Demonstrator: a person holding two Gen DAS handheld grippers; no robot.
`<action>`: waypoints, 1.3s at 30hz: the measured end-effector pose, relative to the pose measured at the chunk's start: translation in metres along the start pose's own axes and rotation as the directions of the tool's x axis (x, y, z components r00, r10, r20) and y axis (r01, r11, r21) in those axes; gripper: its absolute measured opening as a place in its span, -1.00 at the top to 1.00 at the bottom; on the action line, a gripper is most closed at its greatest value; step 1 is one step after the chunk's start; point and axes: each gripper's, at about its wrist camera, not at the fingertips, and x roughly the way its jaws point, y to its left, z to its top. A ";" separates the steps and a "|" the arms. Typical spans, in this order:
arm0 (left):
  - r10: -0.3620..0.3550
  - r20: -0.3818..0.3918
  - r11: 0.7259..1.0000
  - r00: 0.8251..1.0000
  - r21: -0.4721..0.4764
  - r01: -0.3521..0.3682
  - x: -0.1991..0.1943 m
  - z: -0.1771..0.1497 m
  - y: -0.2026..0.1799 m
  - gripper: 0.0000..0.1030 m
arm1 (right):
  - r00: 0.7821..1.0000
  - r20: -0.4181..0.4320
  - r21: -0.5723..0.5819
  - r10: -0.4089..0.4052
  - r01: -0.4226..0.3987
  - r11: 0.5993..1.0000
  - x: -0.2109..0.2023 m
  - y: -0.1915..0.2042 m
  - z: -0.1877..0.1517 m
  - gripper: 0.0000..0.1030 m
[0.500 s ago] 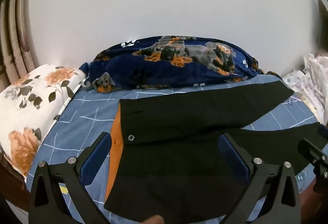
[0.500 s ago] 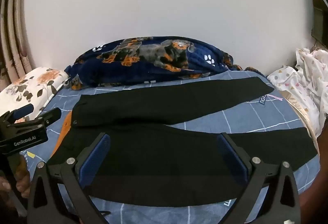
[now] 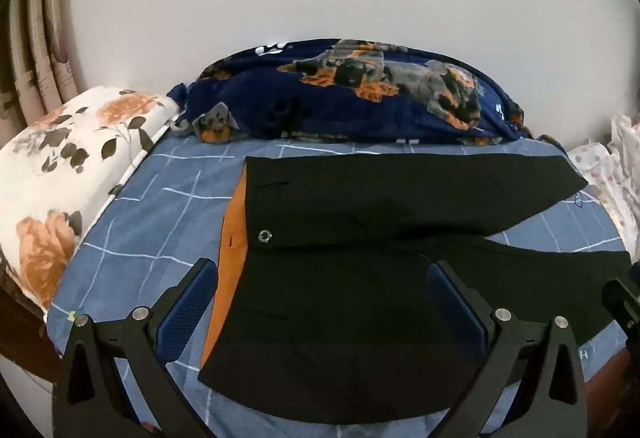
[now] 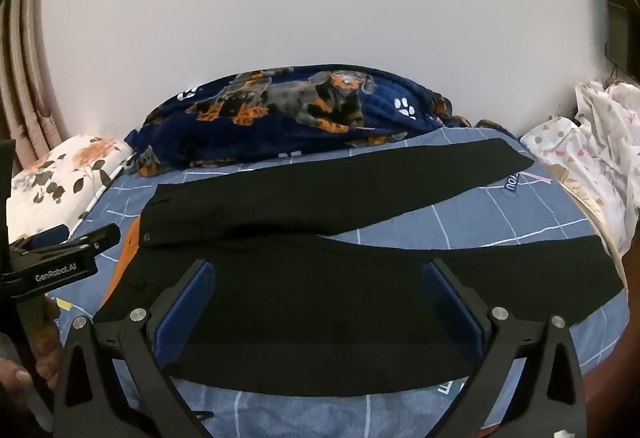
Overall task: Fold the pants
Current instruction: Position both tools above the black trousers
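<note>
Black pants (image 3: 360, 278) lie spread flat on the blue checked bed sheet (image 3: 160, 222), waist to the left with orange lining (image 3: 230, 238) showing, the two legs splayed to the right. They also show in the right wrist view (image 4: 340, 294). My left gripper (image 3: 322, 308) is open and empty, hovering over the waist and hip area. My right gripper (image 4: 318, 308) is open and empty, hovering over the near leg. The left gripper also shows at the left edge of the right wrist view (image 4: 60, 258).
A navy dog-print blanket (image 3: 360, 97) lies rolled along the wall at the far side. A floral pillow (image 3: 68, 165) sits at the left. White patterned bedding (image 4: 592, 157) is heaped at the right. The bed's near edge is just below the grippers.
Both views have shifted only slightly; the pants lie the same and both grippers stay open.
</note>
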 end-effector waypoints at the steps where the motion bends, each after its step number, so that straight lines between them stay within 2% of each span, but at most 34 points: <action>1: 0.003 0.001 1.000 1.000 0.004 -0.003 0.001 0.000 0.000 -1.00 | 1.000 0.000 0.006 0.011 -0.011 1.000 0.000 -0.007 0.001 -1.00; 4: 0.028 0.007 0.999 1.000 0.024 -0.029 0.004 0.001 -0.002 -1.00 | 1.000 -0.009 0.006 0.009 -0.009 1.000 0.000 -0.010 0.000 -1.00; 17: 0.014 -0.014 0.999 1.000 0.045 -0.014 0.029 0.012 0.000 -1.00 | 0.998 -0.057 0.005 -0.002 0.002 1.000 0.016 -0.008 0.003 -1.00; 21: -0.020 0.022 0.997 1.000 0.073 0.018 0.036 0.020 0.007 -1.00 | 0.997 -0.076 -0.001 0.002 -0.002 1.000 0.024 -0.003 0.008 -1.00; 24: -0.009 0.091 0.995 0.996 0.100 0.000 0.041 0.024 0.018 -1.00 | 0.995 -0.094 -0.014 0.012 -0.014 1.000 0.033 0.003 0.013 -1.00; 25: -0.013 0.091 0.994 0.996 0.108 0.003 0.046 0.027 0.024 -1.00 | 0.995 -0.097 -0.017 0.015 -0.017 1.000 0.035 0.005 0.012 -1.00; 26: -0.019 0.077 0.993 0.997 0.115 0.010 0.050 0.030 0.028 -1.00 | 0.994 -0.103 -0.021 0.019 -0.021 1.000 0.039 0.007 0.012 -1.00; 29: -0.101 -0.046 0.988 0.994 0.108 0.106 0.081 0.044 0.049 -1.00 | 0.991 -0.129 -0.026 0.023 -0.026 0.999 0.051 0.009 0.012 -1.00; 31: -0.110 -0.077 0.989 0.991 0.088 0.117 0.098 0.051 0.061 -1.00 | 0.988 -0.150 -0.021 0.027 -0.030 0.999 0.058 0.009 0.010 -1.00; 37: -0.206 -0.104 0.979 0.973 -0.021 0.205 0.159 0.087 0.117 -0.95 | 0.979 -0.203 -0.002 0.021 -0.022 1.000 0.083 0.006 0.006 -1.00; 39: -0.251 -0.115 0.968 0.961 -0.032 0.249 0.179 0.096 0.127 -0.78 | 0.974 -0.225 0.006 0.019 -0.018 1.000 0.092 0.005 0.003 -1.00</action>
